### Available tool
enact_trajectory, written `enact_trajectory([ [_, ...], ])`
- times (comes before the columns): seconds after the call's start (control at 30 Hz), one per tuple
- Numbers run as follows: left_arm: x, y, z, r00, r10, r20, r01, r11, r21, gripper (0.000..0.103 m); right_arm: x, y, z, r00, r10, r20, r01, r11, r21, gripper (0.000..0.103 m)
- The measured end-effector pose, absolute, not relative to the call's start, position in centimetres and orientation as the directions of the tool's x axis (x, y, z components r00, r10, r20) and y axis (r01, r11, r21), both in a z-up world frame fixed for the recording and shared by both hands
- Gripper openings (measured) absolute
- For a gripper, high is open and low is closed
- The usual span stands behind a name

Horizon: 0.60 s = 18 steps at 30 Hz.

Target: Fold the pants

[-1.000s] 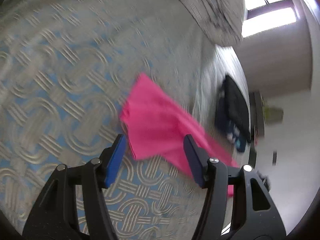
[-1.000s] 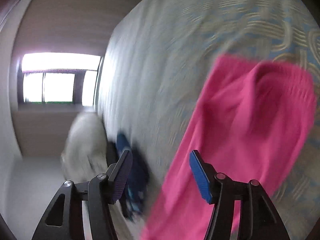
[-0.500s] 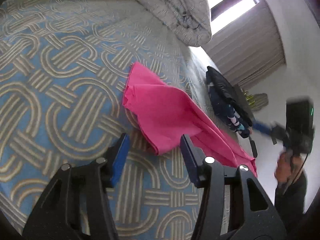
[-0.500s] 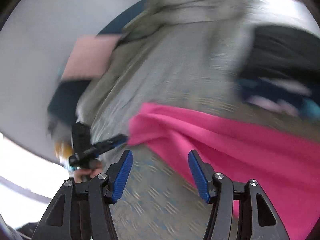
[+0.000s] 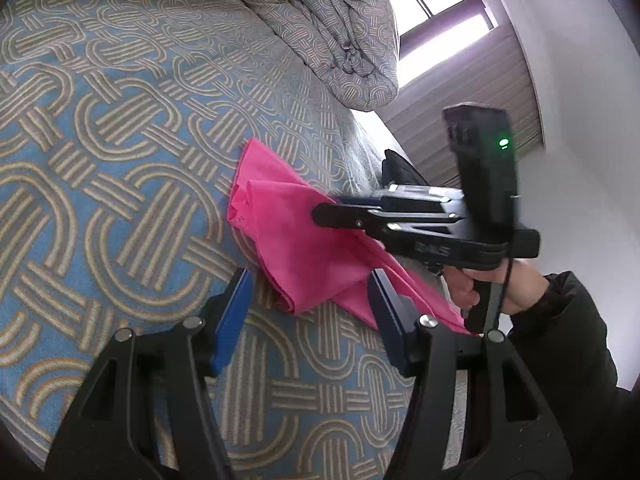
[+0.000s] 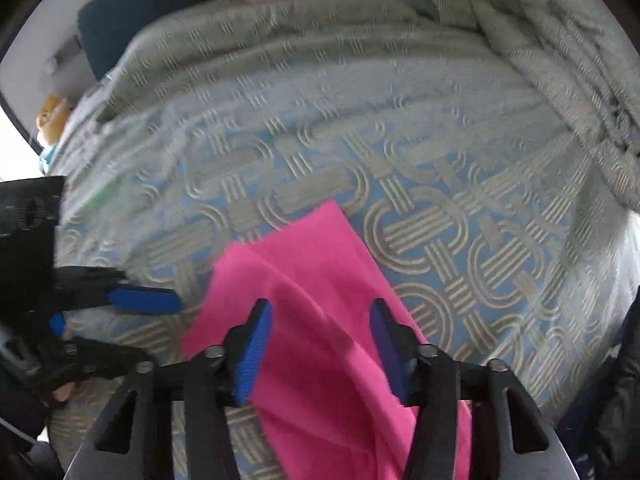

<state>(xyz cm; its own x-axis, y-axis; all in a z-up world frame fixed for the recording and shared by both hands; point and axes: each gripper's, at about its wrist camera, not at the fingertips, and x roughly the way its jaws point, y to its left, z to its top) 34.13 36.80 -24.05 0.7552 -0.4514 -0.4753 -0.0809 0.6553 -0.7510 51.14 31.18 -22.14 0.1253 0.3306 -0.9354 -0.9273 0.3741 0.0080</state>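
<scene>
Right hand-held gripper (image 6: 320,344) swung over pink pants (image 6: 320,280), jaws closing, left hand-held gripper (image 5: 308,312) open, patterned bedspread (image 5: 120,120), window (image 5: 436,4).

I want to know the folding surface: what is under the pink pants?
The pink pants lie on a bedspread with a blue and tan interlocking loop pattern, visible all around them. Whatever lies beneath the cloth itself is covered, and the far end hangs past the bed edge.

My left gripper (image 5: 308,312) was matte black plastic with blue pads and silver screws at the joints. Same build on the right gripper (image 5: 320,214), plus a boxy black camera block (image 5: 486,168) with a green LED (image 5: 504,143). Black sleeve (image 5: 568,320) too.
</scene>
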Motion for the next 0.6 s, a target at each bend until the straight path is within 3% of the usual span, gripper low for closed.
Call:
enact_trajectory([
  [0.07, 33.6, 37.0, -24.1, 0.758, -0.454, -0.469, -0.079, 0.65, -0.756, 0.061, 51.5, 30.8, -22.7, 0.1, 0.312, -0.945, -0.919, 0.394, 0.033, 0.003],
  [0.3, 32.4, 37.5, -23.7, 0.78, -0.465, -0.419, -0.04, 0.631, -0.775, 0.061, 51.4, 27.8, -18.1, 0.091, 0.429, -0.899, -0.862, 0.485, 0.144, 0.001],
  [0.37, 32.1, 37.4, -23.2, 0.787, -0.468, -0.402, -0.018, 0.633, -0.774, 0.066, 50.9, 26.8, -15.8, 0.109, 0.462, -0.88, -0.859, 0.489, 0.151, 0.001],
  [0.43, 31.6, 37.0, -22.3, 0.801, -0.477, -0.362, 0.034, 0.64, -0.768, 0.08, 50.0, 25.9, -13.2, 0.121, 0.493, -0.861, -0.861, 0.484, 0.157, 0.001],
  [0.6, 31.2, 36.1, -20.7, 0.808, -0.52, -0.275, 0.14, 0.623, -0.769, 0.085, 47.9, 23.8, -8.2, 0.122, 0.579, -0.806, -0.871, 0.452, 0.193, 0.001],
])
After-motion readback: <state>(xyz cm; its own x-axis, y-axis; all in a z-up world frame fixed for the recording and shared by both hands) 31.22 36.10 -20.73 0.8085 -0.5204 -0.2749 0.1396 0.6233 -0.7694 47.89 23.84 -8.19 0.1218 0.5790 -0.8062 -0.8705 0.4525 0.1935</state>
